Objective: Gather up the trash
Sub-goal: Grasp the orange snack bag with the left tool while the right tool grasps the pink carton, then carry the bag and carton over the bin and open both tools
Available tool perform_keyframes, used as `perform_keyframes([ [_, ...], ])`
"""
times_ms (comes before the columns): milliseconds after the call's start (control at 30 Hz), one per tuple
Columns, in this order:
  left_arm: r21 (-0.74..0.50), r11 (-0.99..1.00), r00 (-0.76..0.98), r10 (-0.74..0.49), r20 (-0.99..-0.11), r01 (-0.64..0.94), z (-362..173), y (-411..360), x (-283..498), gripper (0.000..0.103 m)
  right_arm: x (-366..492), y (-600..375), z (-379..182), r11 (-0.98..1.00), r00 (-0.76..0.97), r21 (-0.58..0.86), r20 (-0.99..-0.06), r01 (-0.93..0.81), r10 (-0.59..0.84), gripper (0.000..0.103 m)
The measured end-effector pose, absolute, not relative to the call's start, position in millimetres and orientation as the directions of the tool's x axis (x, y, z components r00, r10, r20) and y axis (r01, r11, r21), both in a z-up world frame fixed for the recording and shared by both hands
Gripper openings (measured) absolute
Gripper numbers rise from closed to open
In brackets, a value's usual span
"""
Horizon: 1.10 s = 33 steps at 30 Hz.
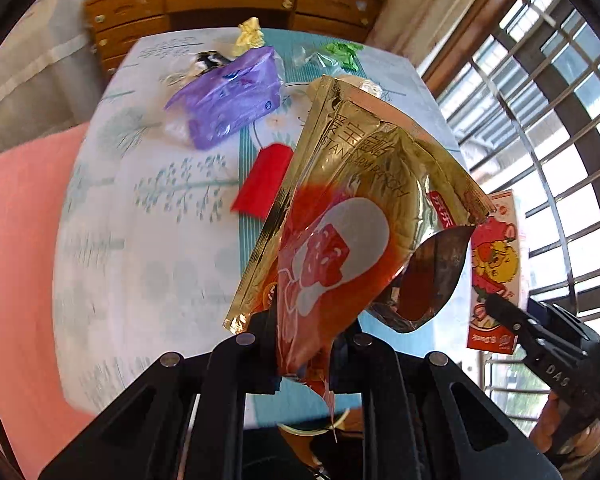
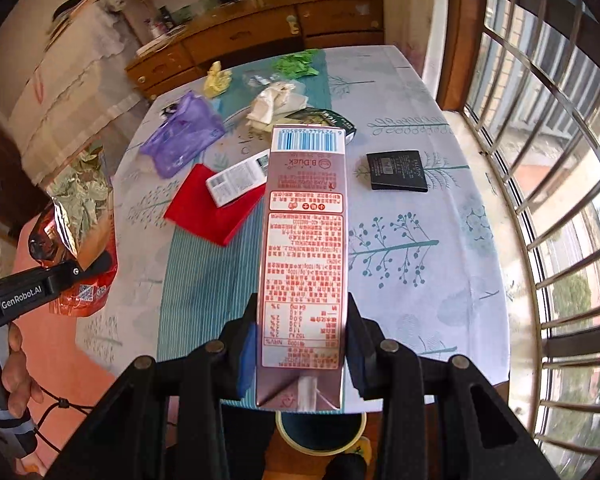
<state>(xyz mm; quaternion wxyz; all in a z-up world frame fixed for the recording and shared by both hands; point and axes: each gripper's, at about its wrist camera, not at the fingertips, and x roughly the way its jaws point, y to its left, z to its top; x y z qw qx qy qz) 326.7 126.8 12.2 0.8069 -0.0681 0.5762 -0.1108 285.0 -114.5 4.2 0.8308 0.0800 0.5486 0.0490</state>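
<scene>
We see the left gripper pinched tight on a torn gold-and-orange foil pouch, raised above the tree-print tablecloth. The right gripper clamps a tall pink printed carton, also raised above the cloth.

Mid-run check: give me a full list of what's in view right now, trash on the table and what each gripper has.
gold foil pouch: 1, gold and orange, torn open, held in left gripper
drink carton: 1, pink-brown, red print, held in right gripper
purple plastic bag: 1, far left of table
red sheet: 1, mid-table
white printed box: 1, lying on red sheet
black flat box: 1, right of carton
yellow crumpled wrapper: 1, far edge
green crumpled wrapper: 1, far edge
cream crumpled paper: 1, far centre
table: 1, white tree-print cloth
left gripper: shut on pouch
right gripper: shut on carton
hand: 1, on left gripper's handle
</scene>
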Motion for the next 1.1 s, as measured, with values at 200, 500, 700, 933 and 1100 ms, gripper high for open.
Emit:
perform_keyframes([
  [200, -0.210, 0.977, 0.416, -0.179, -0.891, -0.030, 22, 97, 194, 0.013, 222, -117, 10, 0.967, 0.367, 0.177, -0.900, -0.184, 0.235, 0.037],
  [500, -0.197, 0.966, 0.368, -0.124, -0.922, -0.168, -10, 85, 69, 0.013, 154, -107, 1, 0.937, 0.267, 0.177, -0.928, -0.300, 0.261, 0.037],
  [700, -0.205, 0.958, 0.313, -0.136, -0.940, -0.200, -39, 98, 37, 0.013, 130, -95, -26, 0.942, 0.193, 0.172, -0.953, -0.287, 0.232, 0.037],
  [933, -0.216, 0.962, 0.204, -0.181, -0.962, -0.164, -124, 106, 28, 0.014, 101, -74, -102, 0.959, 0.098, 0.087, -0.988, -0.271, 0.117, 0.037],
  [1100, -0.215, 0.968, 0.072, -0.207, -0.976, -0.130, -207, 99, 22, 0.014, 86, -71, -193, 0.981, 0.003, 0.047, -0.999, -0.189, 0.048, 0.038],
])
